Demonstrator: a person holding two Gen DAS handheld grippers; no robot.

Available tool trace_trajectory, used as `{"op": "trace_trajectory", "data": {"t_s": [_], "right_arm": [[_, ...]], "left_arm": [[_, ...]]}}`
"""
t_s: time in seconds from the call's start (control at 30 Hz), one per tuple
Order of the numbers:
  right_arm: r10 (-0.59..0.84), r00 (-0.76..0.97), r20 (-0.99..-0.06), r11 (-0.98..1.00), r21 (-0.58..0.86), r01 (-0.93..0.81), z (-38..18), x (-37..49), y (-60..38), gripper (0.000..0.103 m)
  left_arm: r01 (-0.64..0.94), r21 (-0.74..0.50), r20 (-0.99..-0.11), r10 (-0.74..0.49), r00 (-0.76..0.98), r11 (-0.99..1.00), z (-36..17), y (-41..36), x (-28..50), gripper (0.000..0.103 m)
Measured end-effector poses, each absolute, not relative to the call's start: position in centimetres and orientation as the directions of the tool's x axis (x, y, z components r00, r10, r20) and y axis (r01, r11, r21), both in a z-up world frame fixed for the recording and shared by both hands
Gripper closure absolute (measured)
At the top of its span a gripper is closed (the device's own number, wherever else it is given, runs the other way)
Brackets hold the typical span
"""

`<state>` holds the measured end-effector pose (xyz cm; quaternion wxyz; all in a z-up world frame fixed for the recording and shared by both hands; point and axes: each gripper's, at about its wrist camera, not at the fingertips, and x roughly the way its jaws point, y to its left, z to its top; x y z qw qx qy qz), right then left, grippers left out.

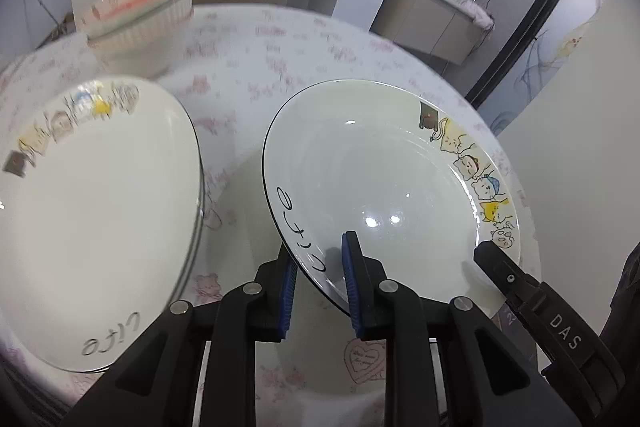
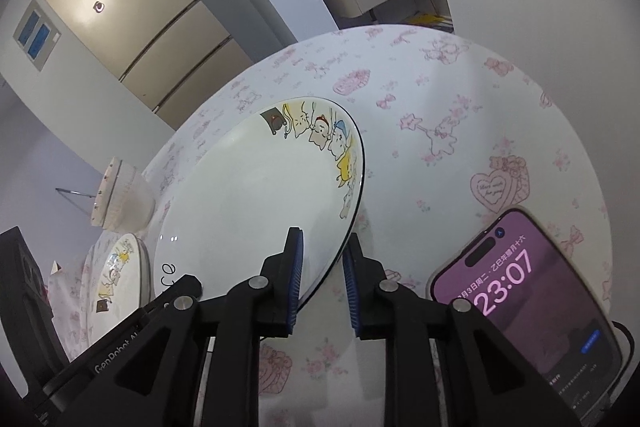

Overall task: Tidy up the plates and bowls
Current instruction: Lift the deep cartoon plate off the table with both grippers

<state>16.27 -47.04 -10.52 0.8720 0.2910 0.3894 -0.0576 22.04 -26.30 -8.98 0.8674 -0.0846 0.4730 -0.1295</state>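
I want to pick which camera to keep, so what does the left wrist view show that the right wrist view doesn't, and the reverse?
Only the left wrist view shows the "Life" lettering on the held plate in full, and the left gripper astride its rim. Only the right wrist view shows the phone, the fridge and the right gripper. Both show that plate, a second cartoon plate, the ribbed bowl and the pink-print tablecloth.

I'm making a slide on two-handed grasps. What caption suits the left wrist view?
Left gripper and right gripper straddle one cartoon plate's rim above the floral tablecloth.
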Motion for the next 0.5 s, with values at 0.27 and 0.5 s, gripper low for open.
{"op": "trace_trajectory", "data": {"t_s": [0.27,0.5], "right_arm": [[0.132,0.739,-0.66,0.842,0.468,0.267,-6.5,15.1,-45.7,0.084],[0.137,0.779,-0.611,0.875,0.444,0.193,-2.8,14.7,-41.7,0.084]], "left_arm": [[0.148,-0.327,-0.733,-0.349,0.584,0.933,-4.6,-23.8,19.8,0.079],[0.13,-0.336,-0.679,-0.335,0.653,0.933,-0.9,-19.8,18.0,0.079]]}}
